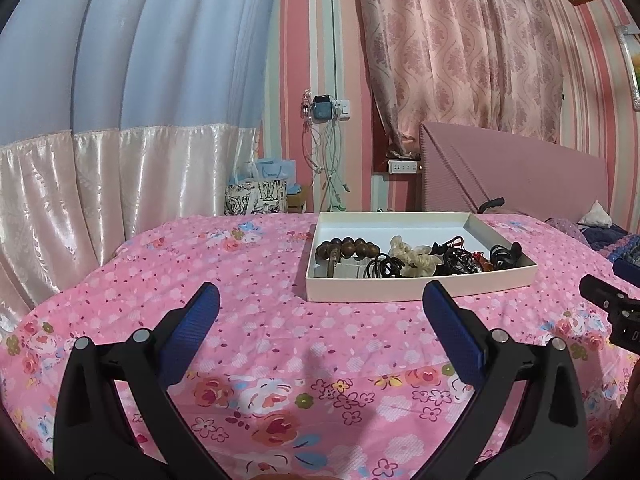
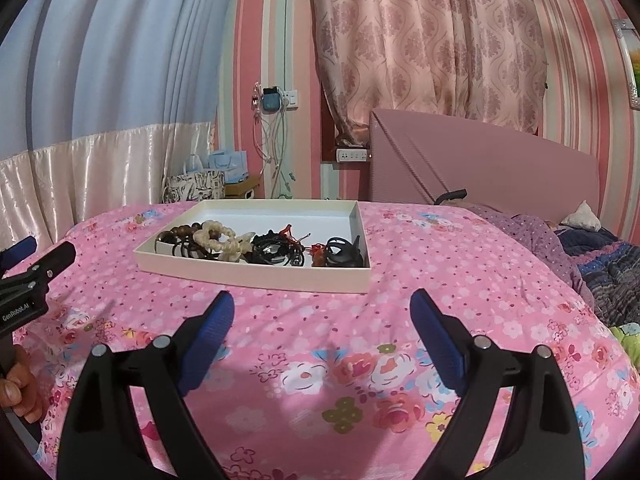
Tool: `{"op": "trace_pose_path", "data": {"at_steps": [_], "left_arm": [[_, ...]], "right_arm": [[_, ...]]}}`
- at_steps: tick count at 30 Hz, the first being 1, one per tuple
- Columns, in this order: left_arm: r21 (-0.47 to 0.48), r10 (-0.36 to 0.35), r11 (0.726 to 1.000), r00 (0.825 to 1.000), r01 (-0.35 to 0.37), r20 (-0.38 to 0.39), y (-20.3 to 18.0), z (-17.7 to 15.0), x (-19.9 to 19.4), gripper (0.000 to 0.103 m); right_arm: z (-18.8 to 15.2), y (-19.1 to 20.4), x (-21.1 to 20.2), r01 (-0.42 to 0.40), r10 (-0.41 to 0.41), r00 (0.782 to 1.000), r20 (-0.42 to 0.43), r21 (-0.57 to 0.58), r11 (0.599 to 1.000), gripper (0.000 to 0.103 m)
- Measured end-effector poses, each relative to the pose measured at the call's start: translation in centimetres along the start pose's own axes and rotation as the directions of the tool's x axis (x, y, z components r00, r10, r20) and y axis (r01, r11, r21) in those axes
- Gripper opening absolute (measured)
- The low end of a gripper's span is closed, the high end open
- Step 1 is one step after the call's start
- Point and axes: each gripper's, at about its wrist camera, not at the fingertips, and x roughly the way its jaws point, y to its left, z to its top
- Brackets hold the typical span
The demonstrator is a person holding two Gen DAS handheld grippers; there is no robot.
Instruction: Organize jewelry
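Both my grippers hover over the pink floral bedspread (image 1: 260, 280), short of the white tray (image 1: 420, 292). My left gripper (image 1: 320, 300) has its jaws spread wide, nothing between the blue pads (image 1: 196, 320). My right gripper (image 2: 322, 312) is the same: wide open, holding nothing. The tray sits flat on the bedspread ahead of both. Jewelry is piled along its near side: brown bead bracelet (image 1: 348, 249) at the left end, black hair ties (image 1: 384, 268) next, cream scrunchie (image 1: 416, 258) in the middle, tangled black cords (image 1: 458, 260), a small red piece (image 1: 480, 258), and a black clip (image 1: 505, 256) at the right end. The tray's far half is bare. Pink headboard (image 2: 500, 168) stands behind.
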Motion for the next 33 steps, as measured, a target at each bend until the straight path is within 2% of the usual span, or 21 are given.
{"op": "trace_pose_path", "data": {"at_steps": [33], "left_arm": [[0.033, 0.009, 0.999, 1.0, -0.009, -0.002, -0.46, 0.03, 0.26, 0.1]], "right_arm": [[0.02, -0.01, -0.67, 0.001, -0.001, 1.0, 0.025, 0.007, 1.0, 0.09]]}}
